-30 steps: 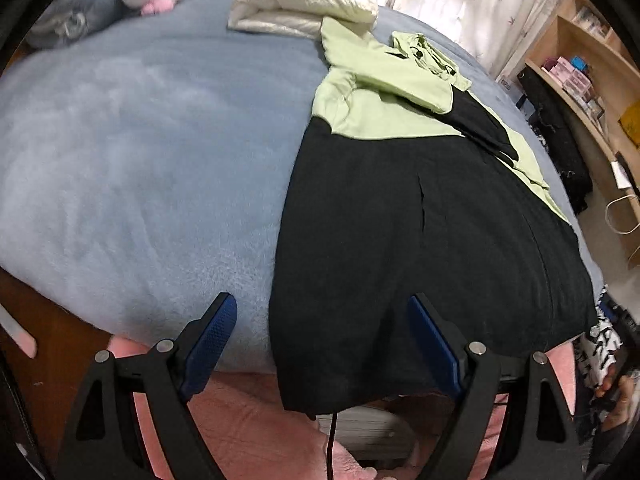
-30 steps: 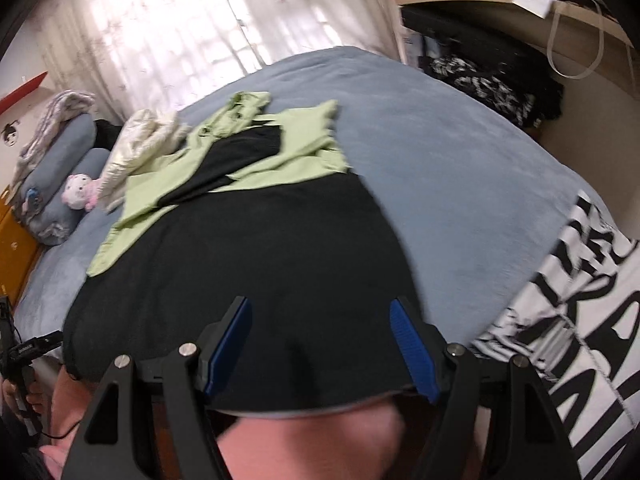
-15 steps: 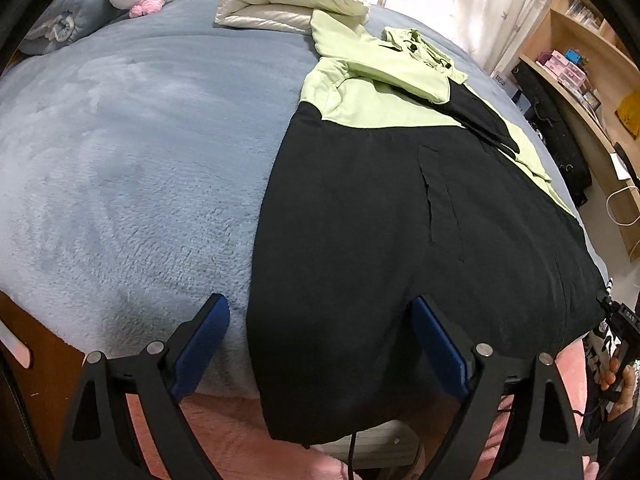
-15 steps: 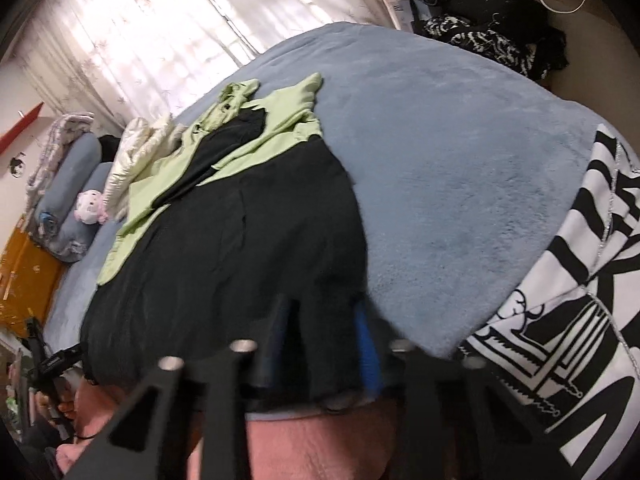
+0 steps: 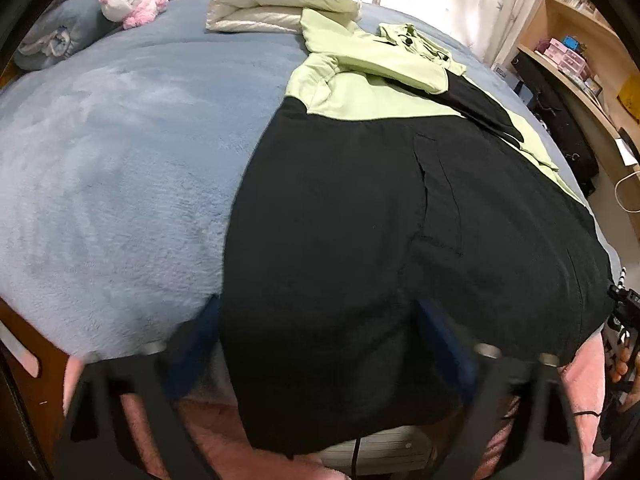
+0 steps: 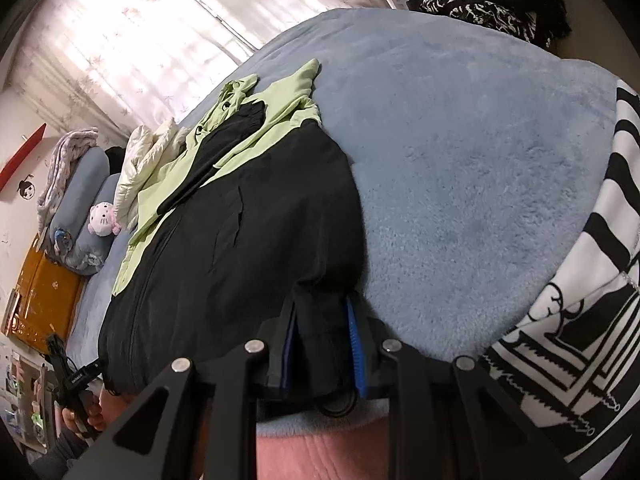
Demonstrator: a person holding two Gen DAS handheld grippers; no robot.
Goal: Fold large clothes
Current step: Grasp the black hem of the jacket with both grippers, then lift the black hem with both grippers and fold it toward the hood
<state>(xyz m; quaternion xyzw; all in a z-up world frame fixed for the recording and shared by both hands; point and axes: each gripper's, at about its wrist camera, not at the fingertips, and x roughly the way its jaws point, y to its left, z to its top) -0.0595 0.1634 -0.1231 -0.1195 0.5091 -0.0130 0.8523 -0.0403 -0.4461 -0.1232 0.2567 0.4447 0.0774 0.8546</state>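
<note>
Both claws at the jacket hem, foot of the bed

The bed (image 5: 112,168) carries the jacket (image 5: 360,220), laid flat lengthwise, black body at the near edge, green top and folded sleeves toward the far edge by a white duvet (image 5: 280,4). The right claw (image 6: 322,344) is pinched tight on the hem's right corner. The left claw (image 5: 316,344) has just been closing, its fingers (image 5: 438,340) wide apart with the left hem corner between them, not yet pressing. Best to seat that corner deep, clamp fully, then lift both corners level and together toward the green yoke so the fold stays square.
</note>
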